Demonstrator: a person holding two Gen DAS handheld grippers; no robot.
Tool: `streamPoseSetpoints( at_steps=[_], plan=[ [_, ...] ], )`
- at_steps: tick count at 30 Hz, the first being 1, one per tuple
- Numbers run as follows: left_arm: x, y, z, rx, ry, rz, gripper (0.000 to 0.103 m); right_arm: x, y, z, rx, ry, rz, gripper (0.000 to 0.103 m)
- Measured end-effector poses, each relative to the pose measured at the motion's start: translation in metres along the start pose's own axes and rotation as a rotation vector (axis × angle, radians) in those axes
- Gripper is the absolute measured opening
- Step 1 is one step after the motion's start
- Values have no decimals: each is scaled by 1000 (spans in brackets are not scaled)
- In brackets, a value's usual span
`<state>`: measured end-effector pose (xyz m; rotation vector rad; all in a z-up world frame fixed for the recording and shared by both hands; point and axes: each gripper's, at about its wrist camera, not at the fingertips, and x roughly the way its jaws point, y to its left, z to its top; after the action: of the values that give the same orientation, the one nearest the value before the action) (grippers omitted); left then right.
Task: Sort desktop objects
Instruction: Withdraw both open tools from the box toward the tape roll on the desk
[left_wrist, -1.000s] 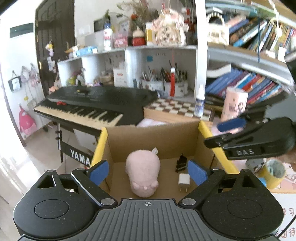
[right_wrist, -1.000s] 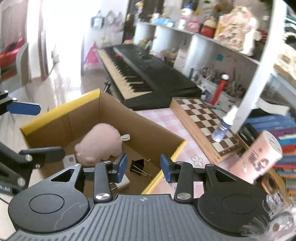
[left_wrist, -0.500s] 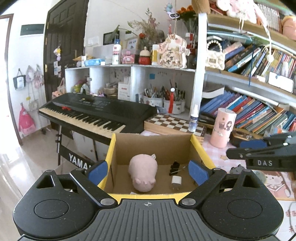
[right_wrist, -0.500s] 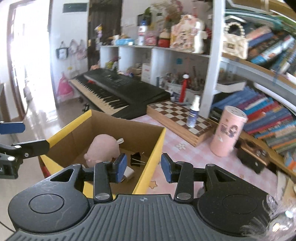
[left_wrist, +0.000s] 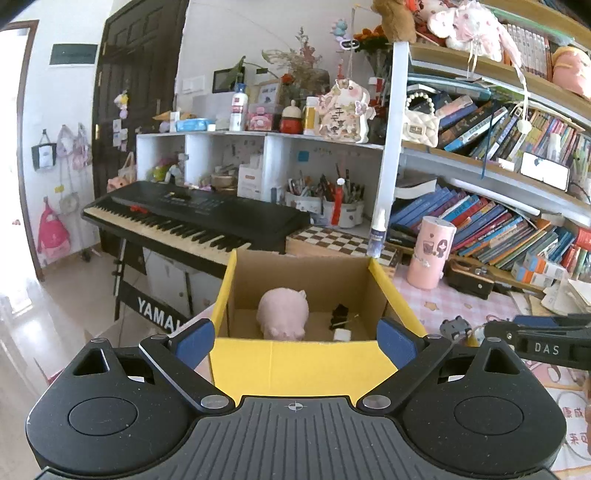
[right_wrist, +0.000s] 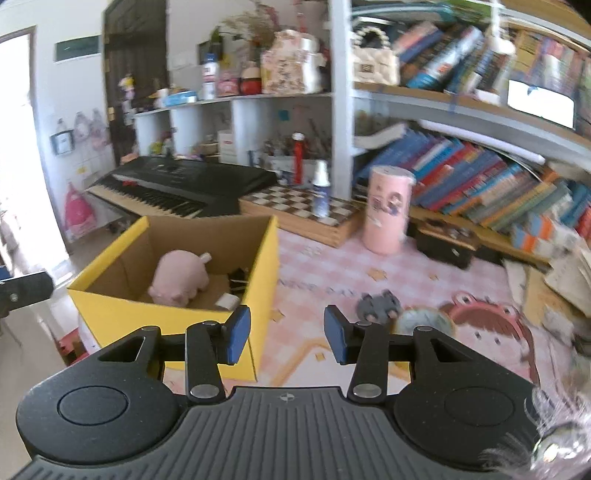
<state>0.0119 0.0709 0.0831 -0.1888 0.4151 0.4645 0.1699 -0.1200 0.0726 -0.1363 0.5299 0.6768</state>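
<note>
White capitals on the black keyboard stand read "YAMA", the rest hidden behind the left gripper's finger. The right gripper, seen from the left wrist, bore "DAS" in white letters on its black arm. Chinese characters stood on the cat-shaped ornament on the white shelf and in red on the desk mat, too small to make out.

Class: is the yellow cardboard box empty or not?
Not empty: the box holds a pink plush pig, black clip and white plug.
</note>
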Motion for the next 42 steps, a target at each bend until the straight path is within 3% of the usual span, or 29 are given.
streamPoseSetpoints(
  at_steps=[16,30,42],
  plan=[
    [-26,-21,-36,32,9,-12,97,-53,-7,-62,120,-19,-171,44],
    [-45,-39,-61,81,33,-66,97,-84,7,-103,102,21,-204,55],
    [-40,-58,-70,88,72,-142,97,-96,3,-124,100,74,-242,59]
  ],
)
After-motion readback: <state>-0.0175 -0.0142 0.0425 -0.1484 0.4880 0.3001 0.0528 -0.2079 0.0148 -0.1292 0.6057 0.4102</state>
